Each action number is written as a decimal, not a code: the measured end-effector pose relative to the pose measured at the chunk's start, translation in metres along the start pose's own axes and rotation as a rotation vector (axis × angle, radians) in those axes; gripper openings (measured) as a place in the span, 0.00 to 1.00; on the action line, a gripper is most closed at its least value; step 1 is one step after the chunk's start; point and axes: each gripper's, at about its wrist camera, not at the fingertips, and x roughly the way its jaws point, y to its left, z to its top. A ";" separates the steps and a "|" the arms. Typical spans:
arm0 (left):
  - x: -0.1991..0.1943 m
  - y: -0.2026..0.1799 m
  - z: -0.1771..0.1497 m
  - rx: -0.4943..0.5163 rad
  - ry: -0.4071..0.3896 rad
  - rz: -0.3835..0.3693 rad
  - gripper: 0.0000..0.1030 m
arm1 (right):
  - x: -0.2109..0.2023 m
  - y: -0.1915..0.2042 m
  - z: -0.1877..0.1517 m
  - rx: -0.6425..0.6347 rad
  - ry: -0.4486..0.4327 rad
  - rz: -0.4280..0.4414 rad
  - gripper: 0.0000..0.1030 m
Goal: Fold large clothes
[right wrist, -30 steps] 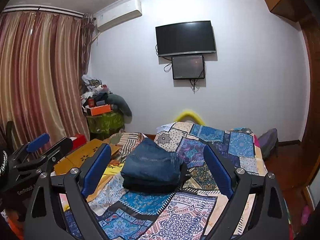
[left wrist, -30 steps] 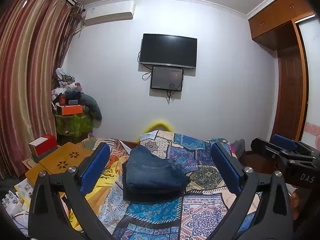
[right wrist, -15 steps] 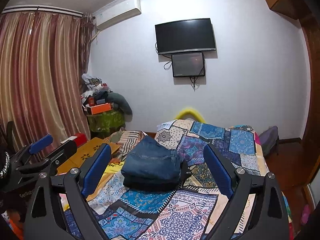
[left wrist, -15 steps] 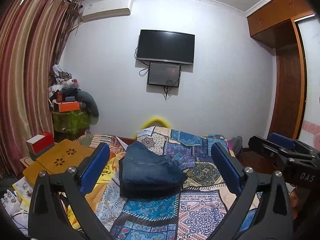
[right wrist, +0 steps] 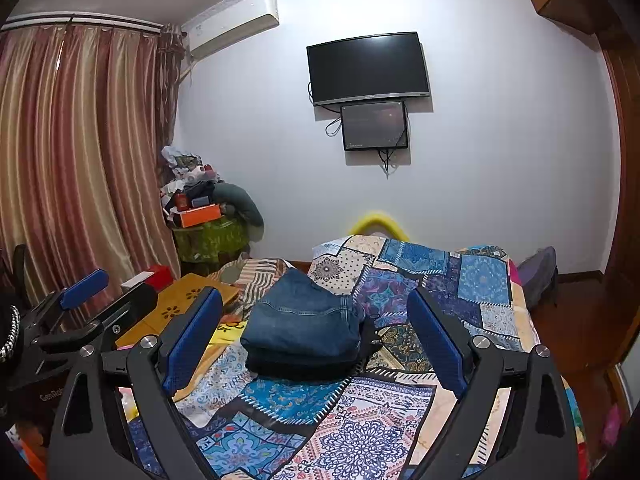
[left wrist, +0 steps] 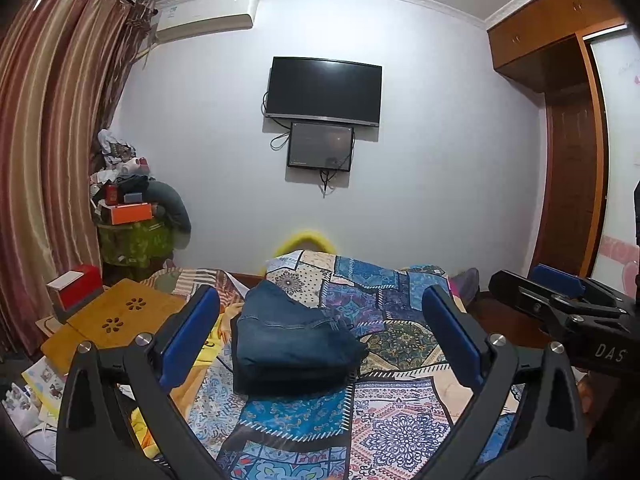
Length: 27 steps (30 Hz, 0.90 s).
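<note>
A folded pair of blue jeans (left wrist: 288, 336) (right wrist: 304, 324) lies as a neat stack on the patchwork bed cover (left wrist: 400, 424) (right wrist: 380, 440). My left gripper (left wrist: 318, 302) is held before the stack and short of it. Its blue pads (left wrist: 188, 340) are open wide and hold nothing. My right gripper (right wrist: 314, 300) hovers the same way, open and holding nothing, its pads (right wrist: 436, 344) apart from the cloth. Each gripper shows at the edge of the other's view: the right gripper (left wrist: 536, 280) at the right, the left gripper (right wrist: 112, 290) at the left.
A wooden lap desk (left wrist: 120, 316) and a red box (left wrist: 76, 284) sit left of the bed. Behind them a cluttered green-covered stand (left wrist: 132, 236) stands by the curtains (right wrist: 80, 152). A TV (left wrist: 324, 92) hangs on the far wall. A dark bag (right wrist: 540, 276) lies right of the bed.
</note>
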 end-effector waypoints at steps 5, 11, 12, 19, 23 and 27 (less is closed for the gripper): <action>0.002 0.003 0.001 -0.007 0.013 -0.022 0.99 | 0.000 -0.001 0.000 -0.001 0.000 0.000 0.89; 0.003 0.001 0.001 -0.008 0.021 -0.027 0.99 | -0.001 -0.002 0.000 0.006 -0.004 0.001 0.89; 0.004 0.001 0.000 -0.007 0.021 -0.027 0.99 | -0.001 -0.002 0.001 0.009 -0.003 0.001 0.89; 0.005 0.000 0.001 -0.008 0.018 -0.016 0.99 | 0.000 -0.004 -0.001 0.013 0.003 -0.003 0.89; 0.005 -0.001 0.000 -0.008 0.019 -0.016 0.99 | 0.001 -0.005 -0.002 0.017 0.006 0.000 0.89; 0.005 -0.002 0.000 -0.006 0.022 -0.016 0.99 | 0.002 -0.006 -0.002 0.019 0.008 0.003 0.89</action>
